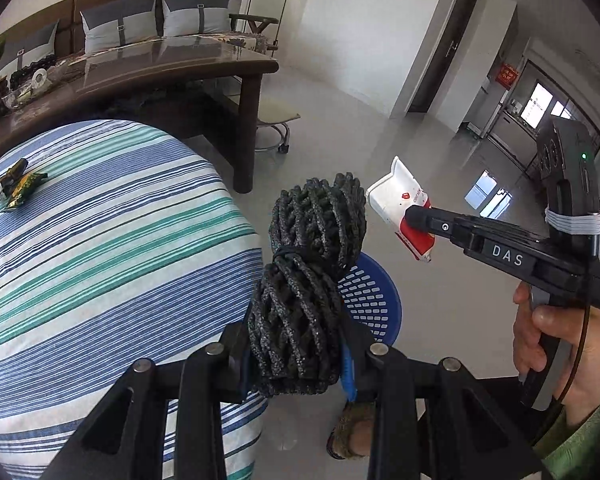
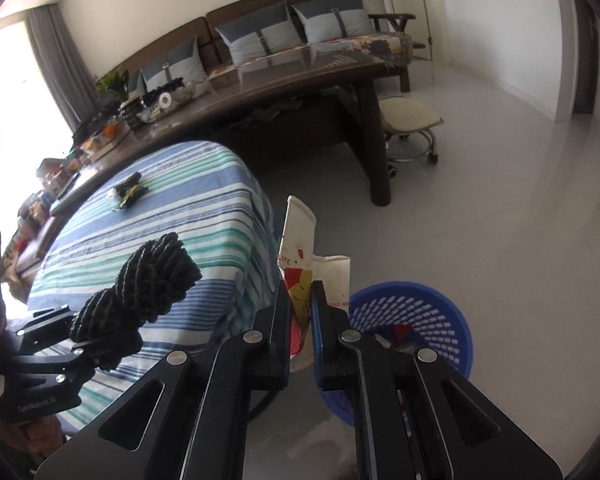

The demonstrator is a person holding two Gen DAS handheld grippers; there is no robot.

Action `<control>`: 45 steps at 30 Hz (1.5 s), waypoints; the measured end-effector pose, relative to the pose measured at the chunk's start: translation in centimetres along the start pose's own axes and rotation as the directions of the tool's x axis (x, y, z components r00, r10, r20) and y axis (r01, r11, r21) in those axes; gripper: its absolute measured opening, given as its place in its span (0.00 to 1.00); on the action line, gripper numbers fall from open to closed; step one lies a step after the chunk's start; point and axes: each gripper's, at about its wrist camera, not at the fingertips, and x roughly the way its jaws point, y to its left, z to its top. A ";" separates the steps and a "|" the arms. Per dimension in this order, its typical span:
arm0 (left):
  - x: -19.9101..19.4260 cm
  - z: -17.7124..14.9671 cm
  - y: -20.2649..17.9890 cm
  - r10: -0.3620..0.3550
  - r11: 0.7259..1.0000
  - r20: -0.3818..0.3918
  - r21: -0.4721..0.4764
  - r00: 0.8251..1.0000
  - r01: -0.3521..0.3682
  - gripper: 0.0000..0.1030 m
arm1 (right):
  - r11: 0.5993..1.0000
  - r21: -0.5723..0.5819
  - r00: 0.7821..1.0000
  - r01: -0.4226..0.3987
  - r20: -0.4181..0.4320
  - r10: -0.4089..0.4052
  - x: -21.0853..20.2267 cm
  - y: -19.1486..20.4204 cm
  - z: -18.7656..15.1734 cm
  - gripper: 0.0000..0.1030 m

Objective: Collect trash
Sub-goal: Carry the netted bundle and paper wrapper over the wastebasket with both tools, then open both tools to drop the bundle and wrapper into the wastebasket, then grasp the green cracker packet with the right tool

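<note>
Over floor: cup [image 2: 300, 280] between jaws

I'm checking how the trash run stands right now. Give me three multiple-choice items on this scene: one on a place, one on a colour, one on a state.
1. Where do the green snack wrappers lie?
A. on the striped cloth
B. in the basket
C. on the floor

2. What colour is the perforated basket?
A. red
B. blue
C. grey

3. What is the right gripper doing?
A. standing open and empty
B. shut on the black foam net
C. shut on the flattened paper cup

Key:
1 A: the green snack wrappers rest on the striped cloth, away from both grippers.
2 B: the basket on the floor is blue.
3 C: the right gripper pinches the flattened paper cup, while the left gripper holds the black foam net.
</note>
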 end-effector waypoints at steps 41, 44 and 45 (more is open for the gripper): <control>-3.6 -3.0 4.9 0.094 0.995 0.016 -0.042 0.995 -0.094 0.65 | 0.984 0.038 0.983 0.176 0.046 -0.178 0.0 -1.5 -0.5 0.91; -5.8 -5.0 9.7 0.211 0.975 0.011 -0.075 0.977 -0.210 0.65 | 0.984 -0.094 0.987 0.151 0.061 -0.146 0.7 3.3 -1.3 0.91; -6.4 -5.7 11.6 0.250 0.964 0.001 -0.096 0.968 -0.249 0.65 | 0.980 -0.139 0.988 0.144 0.066 -0.136 1.1 5.0 -1.6 0.91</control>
